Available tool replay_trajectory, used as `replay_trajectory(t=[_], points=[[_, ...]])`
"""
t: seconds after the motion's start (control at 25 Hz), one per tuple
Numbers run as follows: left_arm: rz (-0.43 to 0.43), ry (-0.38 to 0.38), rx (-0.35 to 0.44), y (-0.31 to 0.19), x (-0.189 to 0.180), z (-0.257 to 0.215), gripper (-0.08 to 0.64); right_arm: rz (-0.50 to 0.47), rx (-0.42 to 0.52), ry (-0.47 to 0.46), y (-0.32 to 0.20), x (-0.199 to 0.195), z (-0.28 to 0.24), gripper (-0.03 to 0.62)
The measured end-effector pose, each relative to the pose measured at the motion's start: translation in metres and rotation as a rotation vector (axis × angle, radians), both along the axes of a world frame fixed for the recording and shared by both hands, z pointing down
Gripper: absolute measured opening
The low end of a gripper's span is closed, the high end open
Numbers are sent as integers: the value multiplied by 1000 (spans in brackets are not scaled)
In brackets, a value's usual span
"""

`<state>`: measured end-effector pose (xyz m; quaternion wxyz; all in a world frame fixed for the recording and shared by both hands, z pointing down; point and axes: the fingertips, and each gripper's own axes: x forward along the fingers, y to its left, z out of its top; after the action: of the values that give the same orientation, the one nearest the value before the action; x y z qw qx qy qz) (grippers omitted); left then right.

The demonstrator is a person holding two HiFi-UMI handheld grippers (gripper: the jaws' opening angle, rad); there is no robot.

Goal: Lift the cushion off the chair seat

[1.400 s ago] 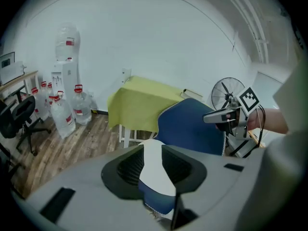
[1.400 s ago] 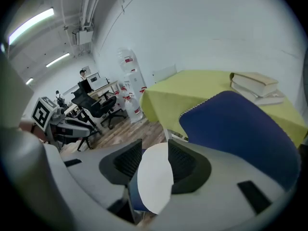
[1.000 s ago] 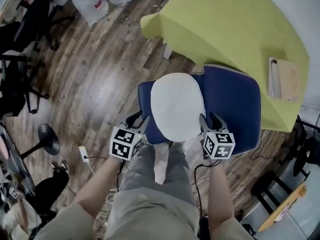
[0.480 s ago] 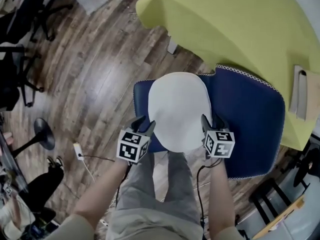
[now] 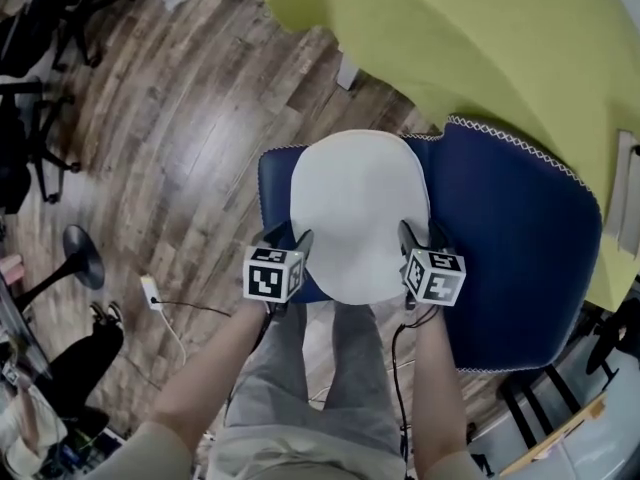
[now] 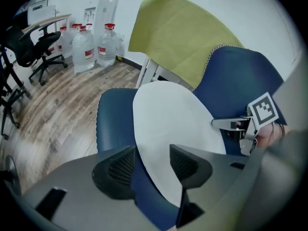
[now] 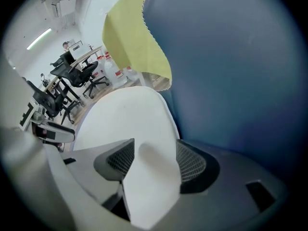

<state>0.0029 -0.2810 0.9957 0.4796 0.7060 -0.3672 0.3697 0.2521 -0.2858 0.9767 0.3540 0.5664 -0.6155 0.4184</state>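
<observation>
An oval white cushion (image 5: 360, 213) lies on the blue chair's seat (image 5: 272, 183), in front of its blue backrest (image 5: 520, 238). My left gripper (image 5: 287, 238) is at the cushion's near left edge, and my right gripper (image 5: 413, 234) is at its near right edge. In the left gripper view the jaws (image 6: 151, 165) are opening, with the cushion (image 6: 168, 119) edge between them and a strip of blue seat showing beside one pad. In the right gripper view the jaws (image 7: 154, 160) are opening too, astride the cushion (image 7: 125, 119) rim, pads apart from it.
A table under a yellow-green cloth (image 5: 480, 38) stands just behind the chair. Black office chairs (image 5: 30, 118) stand at the left on the wood floor, where a white plug with a cable (image 5: 150, 293) lies. Water bottles (image 6: 91, 44) line the far wall. The person's legs (image 5: 320, 388) are close to the seat.
Both grippers have come down with the cushion onto the seat. Their jaws have widened around its near edge.
</observation>
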Motion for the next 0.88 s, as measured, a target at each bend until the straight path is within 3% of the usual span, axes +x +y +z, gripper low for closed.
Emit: replay_trajectory(t=[0.24, 0.4, 0.52, 0.6, 0.76, 0.88], points=[[-10, 7, -43, 2, 9, 21, 213, 23, -2, 71, -3, 4, 12, 318], [-2, -1, -46, 2, 7, 23, 221, 26, -27, 31, -2, 2, 23, 308], [-2, -27, -22, 2, 11, 30, 216, 37, -60, -13, -1, 2, 35, 273], [16, -56, 9, 2, 16, 32, 169, 54, -103, -25, 0, 1, 41, 235], [18, -60, 3, 3, 14, 31, 119, 73, -144, -56, -1, -5, 34, 95], [97, -43, 3, 2, 10, 17, 58, 55, -126, -57, 2, -10, 24, 73]])
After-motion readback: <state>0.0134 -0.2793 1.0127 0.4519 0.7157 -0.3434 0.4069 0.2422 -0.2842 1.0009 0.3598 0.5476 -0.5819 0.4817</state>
